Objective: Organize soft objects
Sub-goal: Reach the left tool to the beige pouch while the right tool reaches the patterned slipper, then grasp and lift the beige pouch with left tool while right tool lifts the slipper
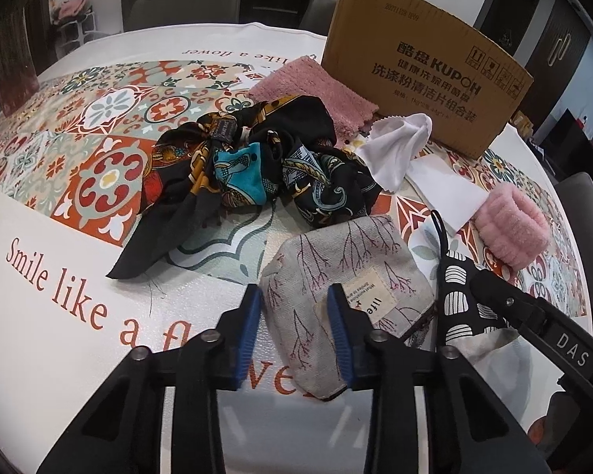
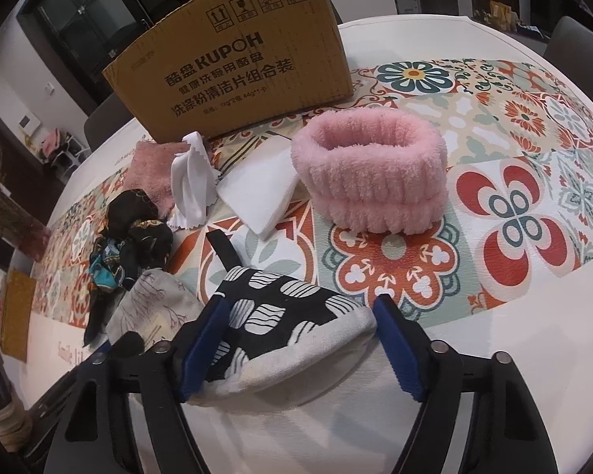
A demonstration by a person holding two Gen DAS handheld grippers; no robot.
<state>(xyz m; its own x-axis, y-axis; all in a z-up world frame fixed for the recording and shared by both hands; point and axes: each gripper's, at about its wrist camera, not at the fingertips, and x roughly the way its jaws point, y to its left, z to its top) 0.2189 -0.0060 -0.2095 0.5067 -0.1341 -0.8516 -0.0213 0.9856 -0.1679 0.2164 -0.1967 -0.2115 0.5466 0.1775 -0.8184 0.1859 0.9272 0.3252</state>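
Note:
A grey pouch (image 1: 348, 260) printed with twigs lies near the table's front edge. My left gripper (image 1: 294, 328) is shut on its near left part, both blue pads against the fabric. Right of it lies a black-and-white oven mitt (image 2: 280, 308) with a white cuff and a black loop. My right gripper (image 2: 300, 343) straddles the mitt: the left pad touches it, the right pad stands at its corner without squeezing. Beyond the mitt stands a fluffy pink headband (image 2: 369, 181). A crumpled patterned black scarf (image 1: 257, 158), a pink towel (image 1: 316, 87) and a white cloth (image 1: 395, 146) lie further back.
A cardboard box (image 1: 427, 79) stands at the back of the round table (image 1: 59, 296), which has a tiled-pattern cover. A folded white tissue (image 2: 257, 197) lies between the white cloth and the headband. Chairs ring the table.

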